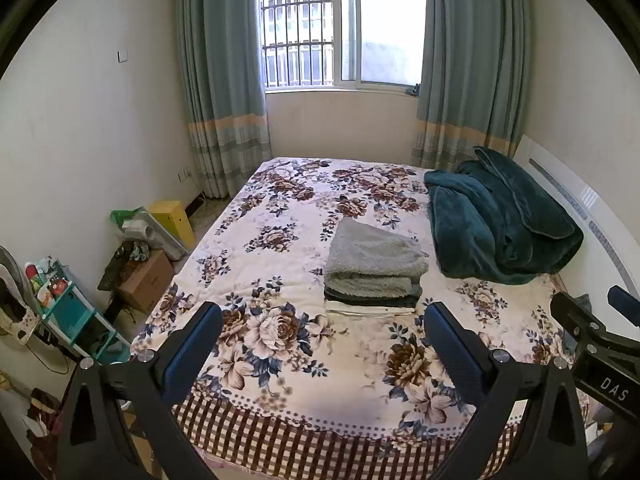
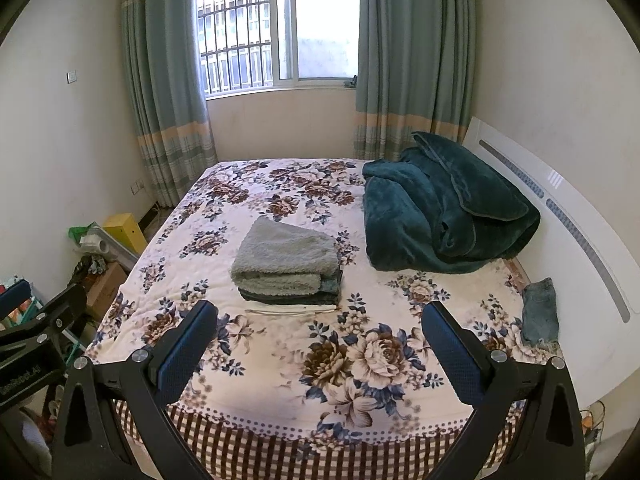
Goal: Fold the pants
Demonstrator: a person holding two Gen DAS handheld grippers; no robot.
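Both the left gripper (image 1: 322, 350) and right gripper (image 2: 320, 346) are hovering with fingers apart, empty. Folded pants (image 2: 286, 266) are sitting stacked on the bed (image 2: 400, 364) just ahead; grabbing carelessly could topple the pile.

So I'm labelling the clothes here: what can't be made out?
- Folded stack: in both views the fluffy grey top piece covers the dark and white layers; only edges show, garment types unclear.
- Small blue denim piece: right wrist view, crumpled; in the left wrist view the right hand-held gripper hides it.
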